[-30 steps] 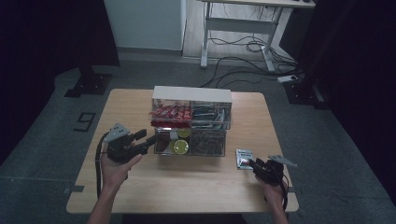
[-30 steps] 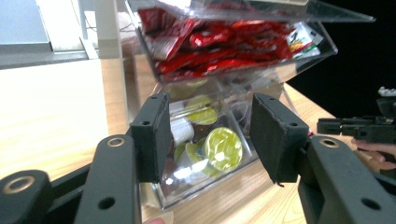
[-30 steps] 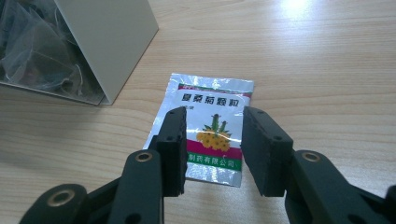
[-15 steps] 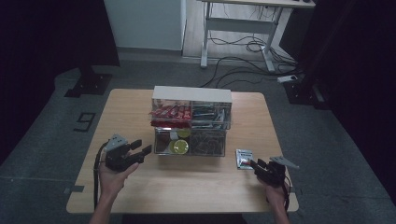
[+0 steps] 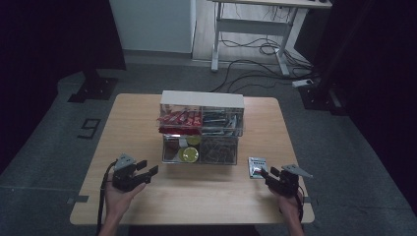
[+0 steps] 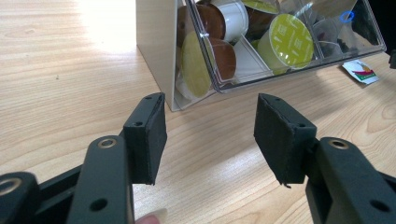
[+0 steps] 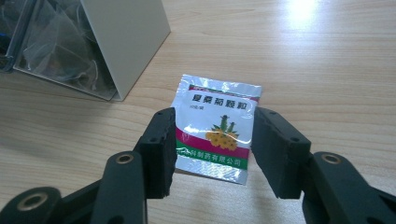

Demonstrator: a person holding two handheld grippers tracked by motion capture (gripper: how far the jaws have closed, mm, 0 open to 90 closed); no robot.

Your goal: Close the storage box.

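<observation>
A silver sachet (image 5: pixel 256 165) with green and red print lies flat on the wooden table (image 5: pixel 206 196), right of a two-tier clear organizer (image 5: pixel 201 101). My right gripper (image 5: pixel 267 173) is open just behind the sachet (image 7: pixel 219 116). In the right gripper view its gripper (image 7: pixel 212 144) has a jaw on either side of the sachet's near end, with no grip on it. My left gripper (image 5: pixel 149 167) is open and empty, a short way from the organizer's lower-left corner. In the left gripper view its gripper (image 6: pixel 210 135) faces the lower drawer, which holds capsules (image 6: pixel 285 42) with green lids.
The organizer's upper tier holds red packets (image 5: pixel 179 118) on the left and dark ones (image 5: pixel 221 120) on the right. Its pale side wall (image 6: pixel 156 42) stands close ahead of the left jaws. Cables trail from both grippers toward the near edge.
My left gripper has drawn back from the lower drawer toward the near edge of the table. The right gripper has stayed close to the sachet.
</observation>
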